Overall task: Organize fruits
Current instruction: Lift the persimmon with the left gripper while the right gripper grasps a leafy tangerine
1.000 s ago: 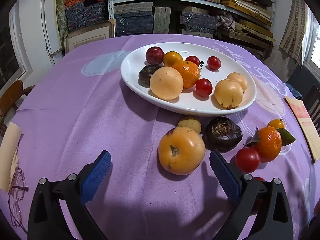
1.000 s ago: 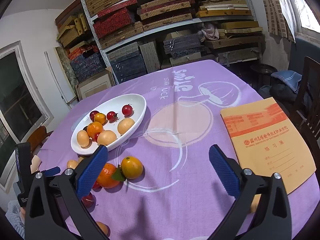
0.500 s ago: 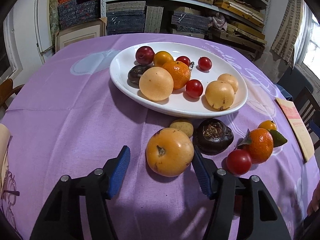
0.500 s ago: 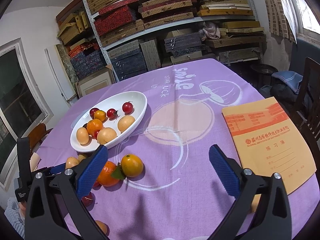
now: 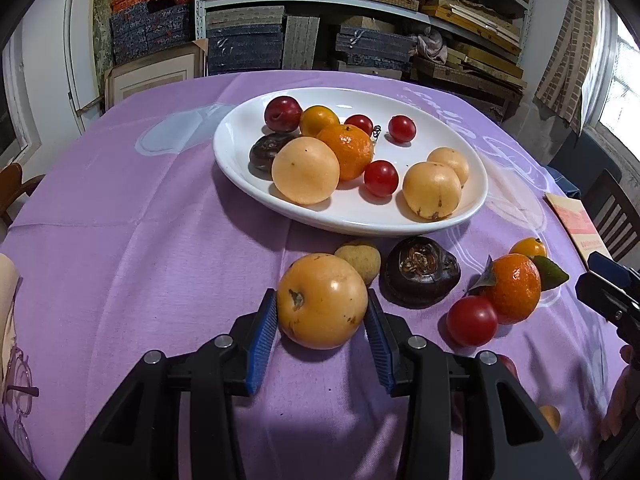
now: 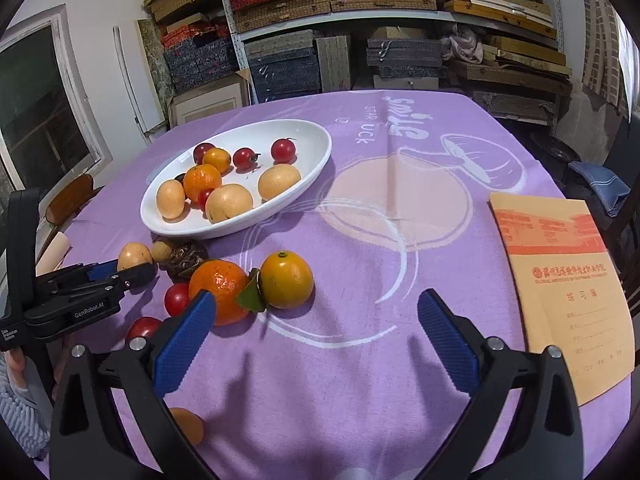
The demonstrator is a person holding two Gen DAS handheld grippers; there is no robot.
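Note:
My left gripper [image 5: 322,320] is shut on a large yellow-orange fruit [image 5: 322,300] that rests on the purple tablecloth in front of the white oval dish [image 5: 472,208]. The dish holds several fruits. Beside the held fruit lie a small tan fruit [image 5: 360,258], a dark brown fruit [image 5: 422,272], a red tomato [image 5: 472,320] and a leafy tangerine [image 5: 514,288]. My right gripper [image 6: 316,330] is open and empty above the cloth, near the tangerine [image 6: 220,292] and a smaller orange fruit [image 6: 286,280]. The left gripper also shows in the right wrist view [image 6: 116,272].
An orange notebook [image 6: 560,280] lies at the right of the table. Another red fruit [image 6: 142,328] and a small orange fruit [image 6: 188,426] lie near the front left. Shelves of boxes stand behind the table. A wooden chair [image 5: 616,216] is at the right edge.
My left gripper moved forward and its jaws closed from wide open onto the large yellow-orange fruit. My right gripper stayed open and shifted slightly closer to the tangerine.

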